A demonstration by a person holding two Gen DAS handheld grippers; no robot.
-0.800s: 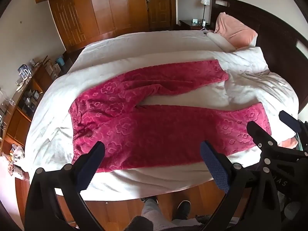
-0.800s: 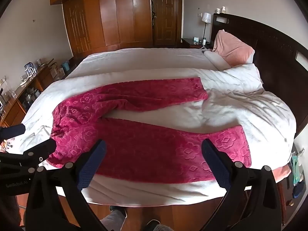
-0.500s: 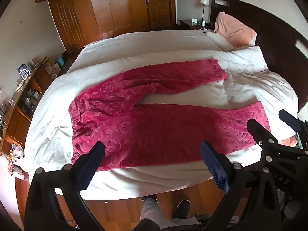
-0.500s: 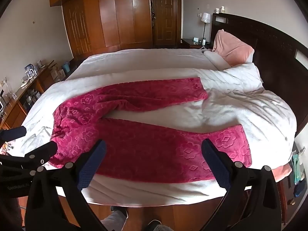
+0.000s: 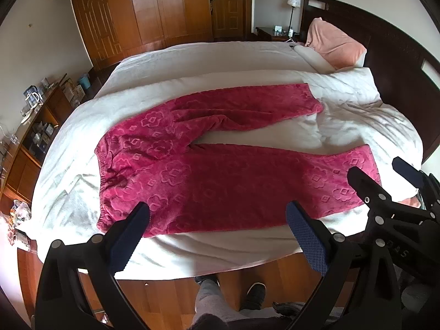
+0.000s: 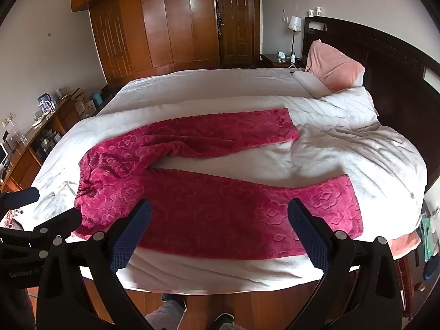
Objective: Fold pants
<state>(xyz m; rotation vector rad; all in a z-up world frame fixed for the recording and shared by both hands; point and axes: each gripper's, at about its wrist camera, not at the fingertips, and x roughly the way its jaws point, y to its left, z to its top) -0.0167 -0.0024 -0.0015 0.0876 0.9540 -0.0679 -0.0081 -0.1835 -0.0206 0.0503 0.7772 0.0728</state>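
Magenta fleece pants (image 5: 209, 170) (image 6: 192, 189) with an embossed flower pattern lie spread flat on the white bed (image 5: 192, 253), waistband to the left, both legs running right in a V. My left gripper (image 5: 217, 220) hangs open above the near leg and the bed's front edge, nothing between its blue pads. My right gripper (image 6: 218, 217) also stands open over the near leg, empty. Each gripper shows at the side of the other's view; neither touches the cloth.
A pink pillow (image 6: 334, 66) leans on the dark headboard (image 6: 390, 57) at right. A nightstand with a lamp (image 6: 294, 27) stands behind. Wooden wardrobes (image 6: 165, 27) fill the back wall; a cluttered sideboard (image 6: 30, 143) runs along the left. The person's feet (image 5: 233, 291) stand on wood floor.
The views have shifted only slightly; the pants lie as before. Both grippers stay wide open and empty.
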